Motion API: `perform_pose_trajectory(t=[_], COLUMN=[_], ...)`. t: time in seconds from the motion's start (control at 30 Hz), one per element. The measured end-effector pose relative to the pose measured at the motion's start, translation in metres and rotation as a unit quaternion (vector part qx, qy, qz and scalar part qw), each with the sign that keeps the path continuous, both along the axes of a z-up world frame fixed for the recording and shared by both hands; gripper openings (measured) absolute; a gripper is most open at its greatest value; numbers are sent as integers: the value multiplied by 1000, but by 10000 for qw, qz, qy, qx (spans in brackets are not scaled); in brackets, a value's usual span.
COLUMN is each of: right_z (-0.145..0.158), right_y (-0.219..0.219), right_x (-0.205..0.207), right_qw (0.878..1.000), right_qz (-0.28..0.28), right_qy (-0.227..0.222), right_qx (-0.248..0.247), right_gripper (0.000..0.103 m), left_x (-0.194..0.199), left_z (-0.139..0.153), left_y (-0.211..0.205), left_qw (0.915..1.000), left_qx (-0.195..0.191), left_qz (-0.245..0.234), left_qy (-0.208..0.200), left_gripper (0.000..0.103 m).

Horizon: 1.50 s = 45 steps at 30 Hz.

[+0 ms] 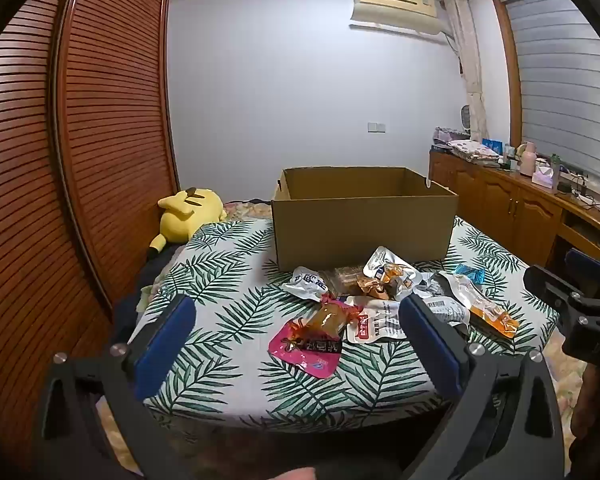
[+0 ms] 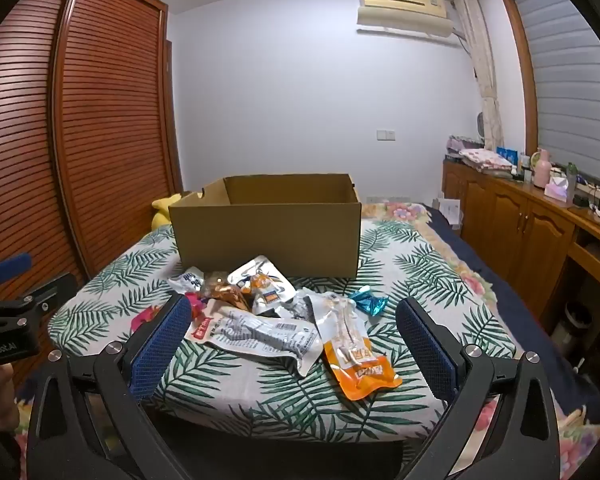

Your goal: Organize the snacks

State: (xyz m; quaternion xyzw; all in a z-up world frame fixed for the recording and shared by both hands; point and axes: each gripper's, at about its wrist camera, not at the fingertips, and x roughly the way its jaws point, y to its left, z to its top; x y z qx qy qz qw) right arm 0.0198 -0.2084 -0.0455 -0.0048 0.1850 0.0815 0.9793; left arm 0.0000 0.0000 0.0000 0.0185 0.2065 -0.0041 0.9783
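Note:
Several snack packets lie in a loose pile on a leaf-print table in front of an open cardboard box. A pink packet lies nearest my left gripper, which hovers open above the table's near edge with nothing between its blue pads. In the right wrist view an orange packet and a white-and-red packet lie between the wide-open fingers of my right gripper, below them and untouched. A small blue wrapper sits to the right. The box looks empty.
A yellow plush toy lies left of the box beside the slatted wooden wardrobe. Wooden cabinets with bottles and cloths line the right wall. The other gripper shows at each view's edge.

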Motion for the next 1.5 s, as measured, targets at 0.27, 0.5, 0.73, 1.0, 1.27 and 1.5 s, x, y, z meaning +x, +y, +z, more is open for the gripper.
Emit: perform_pose_trajectory(t=[0.27, 0.5, 0.73, 1.0, 1.27, 1.5], right_z=[0, -1, -2, -4, -3, -3], right_y=[1, 1, 0, 0, 0, 1], right_x=[-1, -1, -1, 0, -1, -1], right_qw=[10000, 10000, 10000, 10000, 10000, 10000], right_qz=[-14, -2, -7, -2, 1, 2], right_qy=[-15, -25, -25, -26, -25, -23], right_qx=[-23, -27, -35, -37, -38, -44], right_gripper=[103, 103, 103, 103, 103, 103], left_x=[0, 0, 0, -1, -3, -3], left_z=[0, 0, 0, 0, 5, 6], left_y=[0, 0, 0, -5, -4, -4], left_qw=[10000, 10000, 10000, 10000, 10000, 10000], left_qx=[-1, -7, -5, 3, 0, 5], left_qz=[12, 11, 10, 7, 0, 1], left_qy=[-2, -3, -7, -16, -36, -50], left_gripper=[103, 103, 103, 103, 103, 103])
